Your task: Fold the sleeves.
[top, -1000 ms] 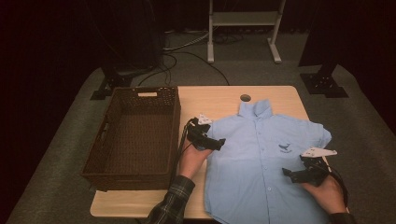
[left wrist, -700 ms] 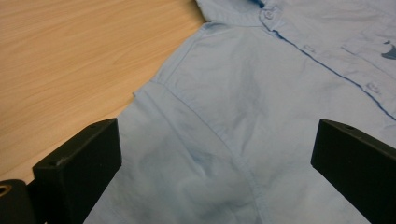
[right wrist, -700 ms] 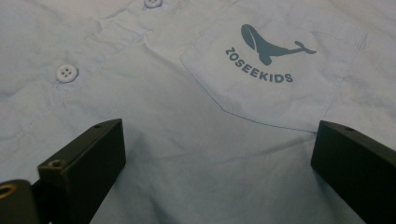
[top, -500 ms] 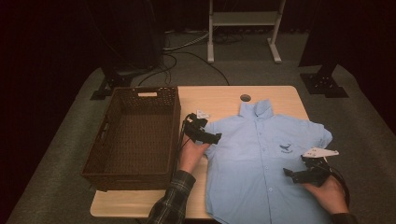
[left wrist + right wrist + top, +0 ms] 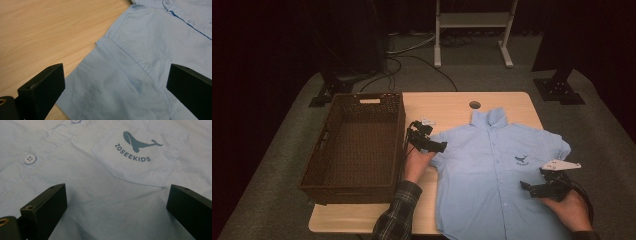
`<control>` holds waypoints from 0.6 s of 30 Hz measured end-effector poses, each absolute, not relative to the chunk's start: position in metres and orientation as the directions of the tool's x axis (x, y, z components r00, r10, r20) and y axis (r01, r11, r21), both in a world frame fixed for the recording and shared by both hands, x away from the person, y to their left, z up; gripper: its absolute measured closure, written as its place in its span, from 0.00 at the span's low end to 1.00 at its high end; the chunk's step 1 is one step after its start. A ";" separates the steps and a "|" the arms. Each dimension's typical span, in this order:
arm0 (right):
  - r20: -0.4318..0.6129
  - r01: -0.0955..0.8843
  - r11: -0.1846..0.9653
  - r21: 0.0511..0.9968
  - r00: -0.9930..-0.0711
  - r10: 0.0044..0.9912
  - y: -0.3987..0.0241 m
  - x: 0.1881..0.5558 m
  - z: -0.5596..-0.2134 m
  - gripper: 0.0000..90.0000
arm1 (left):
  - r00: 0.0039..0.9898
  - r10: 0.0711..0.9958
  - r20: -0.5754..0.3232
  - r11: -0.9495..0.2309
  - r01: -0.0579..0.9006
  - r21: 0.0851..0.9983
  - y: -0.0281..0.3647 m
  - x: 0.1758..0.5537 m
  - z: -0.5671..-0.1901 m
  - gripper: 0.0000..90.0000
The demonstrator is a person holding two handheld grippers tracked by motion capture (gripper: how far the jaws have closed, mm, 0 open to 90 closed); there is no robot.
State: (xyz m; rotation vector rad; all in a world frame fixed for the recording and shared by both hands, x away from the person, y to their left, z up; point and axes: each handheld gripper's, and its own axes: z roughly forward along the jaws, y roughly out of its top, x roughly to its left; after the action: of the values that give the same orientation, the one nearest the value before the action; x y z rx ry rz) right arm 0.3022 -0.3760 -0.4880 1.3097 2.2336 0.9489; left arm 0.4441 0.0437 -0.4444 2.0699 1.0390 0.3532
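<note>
A light blue short-sleeved shirt (image 5: 497,175) lies flat and buttoned on the wooden table (image 5: 452,107), collar toward the far edge. My left gripper (image 5: 432,145) hovers over the shirt's left sleeve (image 5: 107,82), jaws wide apart, nothing between them. My right gripper (image 5: 532,189) is over the lower right front of the shirt, also open. Just ahead of it lies the chest pocket (image 5: 140,157) with a whale print and the word ZOSEEKIDS. A white button (image 5: 30,159) on the placket shows to the left.
A dark brown wicker basket (image 5: 357,145) stands empty at the table's left, close to my left hand. A round hole (image 5: 474,105) sits in the tabletop beyond the collar. Stand legs and cables lie on the floor behind the table.
The left gripper drifted slightly toward the sleeve's outer edge. The right gripper slid a little down and to the right along the shirt front. The shirt has not moved.
</note>
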 end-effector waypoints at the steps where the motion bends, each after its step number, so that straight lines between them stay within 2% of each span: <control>1: 0.011 0.614 0.335 0.715 -0.489 0.872 -0.376 0.301 -0.488 0.02 | 0.627 0.773 -0.093 -0.364 0.559 0.745 0.044 0.445 -0.444 0.04; 12: 0.009 0.619 0.322 0.716 -0.470 0.883 -0.378 0.296 -0.488 0.02 | 0.597 0.798 -0.086 -0.368 0.595 0.714 0.045 0.453 -0.454 0.07; 18: 0.009 0.619 0.322 0.716 -0.470 0.883 -0.378 0.296 -0.488 0.02 | 0.576 0.814 -0.074 -0.361 0.601 0.713 0.047 0.454 -0.456 0.13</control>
State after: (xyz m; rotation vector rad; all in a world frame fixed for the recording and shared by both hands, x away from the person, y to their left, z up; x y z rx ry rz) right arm 0.2956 -0.3778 -0.4881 1.3330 2.2097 0.9396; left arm 0.4540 0.0469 -0.4556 2.0920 1.1238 0.3808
